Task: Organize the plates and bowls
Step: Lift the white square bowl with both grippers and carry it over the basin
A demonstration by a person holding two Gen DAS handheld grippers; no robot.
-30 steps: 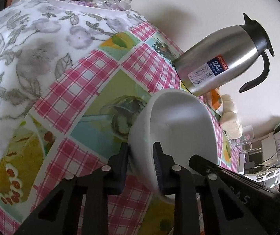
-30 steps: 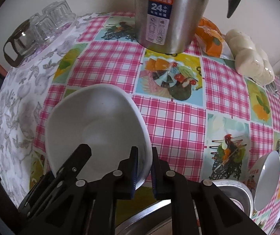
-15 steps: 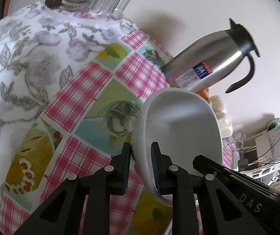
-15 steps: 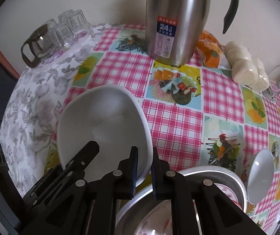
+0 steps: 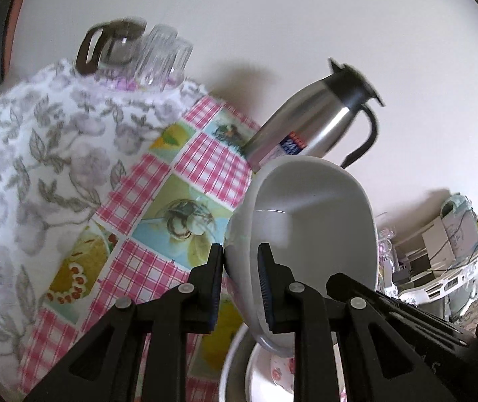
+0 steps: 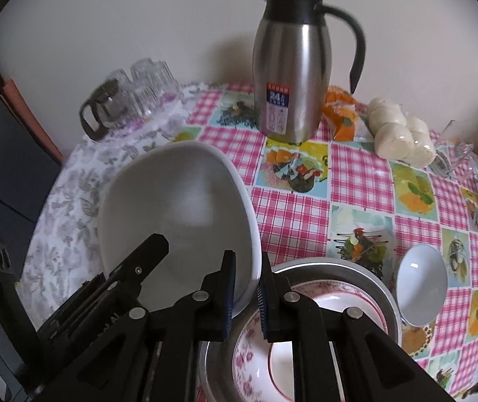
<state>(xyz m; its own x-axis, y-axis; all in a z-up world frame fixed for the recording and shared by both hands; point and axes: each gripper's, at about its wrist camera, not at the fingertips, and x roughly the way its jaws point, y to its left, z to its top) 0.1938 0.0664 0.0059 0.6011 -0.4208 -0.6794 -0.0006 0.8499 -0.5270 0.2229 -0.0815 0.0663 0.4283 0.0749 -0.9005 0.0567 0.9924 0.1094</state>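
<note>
With the left tool [image 5: 240,279] and right tool [image 6: 247,289] both clamped on opposite rims of the white bowl [image 6: 175,221], held tilted above the floral plate [image 6: 306,338], I'd level it, then lower both sides evenly.

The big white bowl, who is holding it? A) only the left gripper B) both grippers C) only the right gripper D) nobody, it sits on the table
B: the left gripper and the right gripper each have their jaws clamped on the rim of the big white bowl, lifted above the tablecloth.
</note>
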